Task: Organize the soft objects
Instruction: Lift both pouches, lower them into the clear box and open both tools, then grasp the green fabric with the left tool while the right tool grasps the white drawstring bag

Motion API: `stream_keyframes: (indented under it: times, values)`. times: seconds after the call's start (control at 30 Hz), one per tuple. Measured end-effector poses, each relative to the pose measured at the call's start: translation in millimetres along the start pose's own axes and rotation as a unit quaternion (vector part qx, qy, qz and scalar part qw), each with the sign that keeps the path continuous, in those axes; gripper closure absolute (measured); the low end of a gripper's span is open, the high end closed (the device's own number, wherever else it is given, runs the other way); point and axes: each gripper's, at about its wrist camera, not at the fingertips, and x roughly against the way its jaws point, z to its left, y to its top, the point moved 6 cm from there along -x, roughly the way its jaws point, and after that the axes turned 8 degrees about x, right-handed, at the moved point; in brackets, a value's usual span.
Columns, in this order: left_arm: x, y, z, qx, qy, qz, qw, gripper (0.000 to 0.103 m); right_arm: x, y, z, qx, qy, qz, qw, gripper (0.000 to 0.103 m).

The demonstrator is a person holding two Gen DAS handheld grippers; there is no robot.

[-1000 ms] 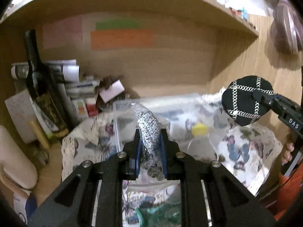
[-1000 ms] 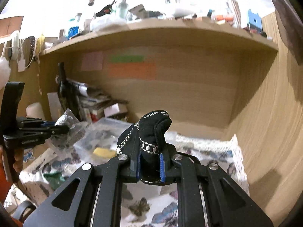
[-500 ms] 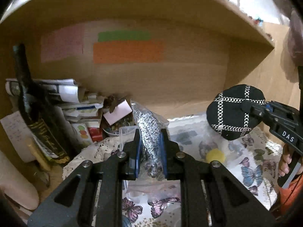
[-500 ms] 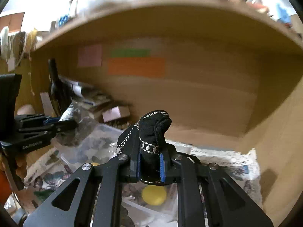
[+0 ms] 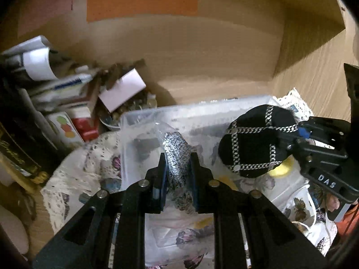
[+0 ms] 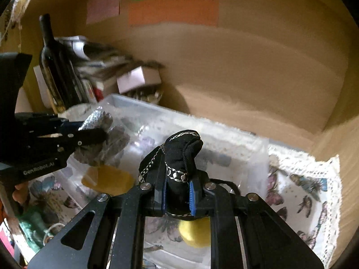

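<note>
My left gripper (image 5: 177, 168) is shut on a grey knitted item in a clear plastic wrap (image 5: 176, 154), held above the clear plastic box (image 5: 195, 112). From the right wrist view the same gripper (image 6: 98, 134) comes in from the left with the wrapped grey item (image 6: 105, 134). My right gripper (image 6: 178, 188) is shut on a black cap with silver chain trim (image 6: 179, 154), also over the box (image 6: 202, 130). In the left wrist view the cap (image 5: 255, 141) hangs at the right, in the right gripper (image 5: 298, 132). Yellow soft pieces (image 6: 107, 179) lie inside the box.
A butterfly-print cloth (image 6: 303, 190) covers the desk under the box. A dark wine bottle (image 6: 51, 67), stacked papers and small boxes (image 5: 67, 85) crowd the back left. The wooden back wall (image 6: 235, 62) carries coloured paper notes (image 6: 172, 11). A wooden side panel (image 5: 314, 78) closes the right.
Both grippers have moved forward and down toward the clear box, each keeping its item. The shelf overhead has slid out of view and the box now fills the middle.
</note>
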Motion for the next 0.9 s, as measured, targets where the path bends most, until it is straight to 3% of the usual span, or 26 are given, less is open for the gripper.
stream_keyframes:
  times: [0.1, 0.17, 0.2, 0.27, 0.37, 0.7, 0.9]
  values:
    - [-4.7, -1.5, 0.8, -0.004, 0.007, 0.004, 1.0, 0.084, -6.4, -3.2, 1.5, 0.007, -0.009, 0.011, 1.0, 0.088]
    - [-4.0, -1.9, 1.2, -0.004, 0.008, 0.004, 1.0, 0.082, -7.8, -3.8, 1.1, 0.012, -0.018, 0.017, 1.0, 0.079]
    - [-2.9, -2.1, 0.3, -0.003, 0.008, 0.005, 0.9999, 0.078, -7.1, -3.8, 0.9, 0.013, -0.023, 0.018, 0.999, 0.076]
    - [-2.9, -1.6, 1.1, 0.0, 0.008, 0.008, 0.9999, 0.068, -4.0, -2.4, -0.4, 0.012, -0.03, 0.014, 0.999, 0.059]
    - [3.4, 0.7, 1.9, 0.001, 0.012, -0.002, 0.9999, 0.05, 7.6, 2.6, -3.5, 0.01, -0.045, -0.001, 0.999, 0.049]
    - [59.4, 12.1, -2.3, 0.009, 0.018, -0.057, 0.9982, 0.003, 77.9, 19.8, 2.3, 0.005, -0.054, -0.08, 0.995, 0.03]
    - [97.6, 7.3, -4.8, 0.005, 0.031, -0.094, 0.9951, 0.0, 116.1, 13.3, 21.0, 0.01, -0.043, -0.111, 0.993, 0.025]
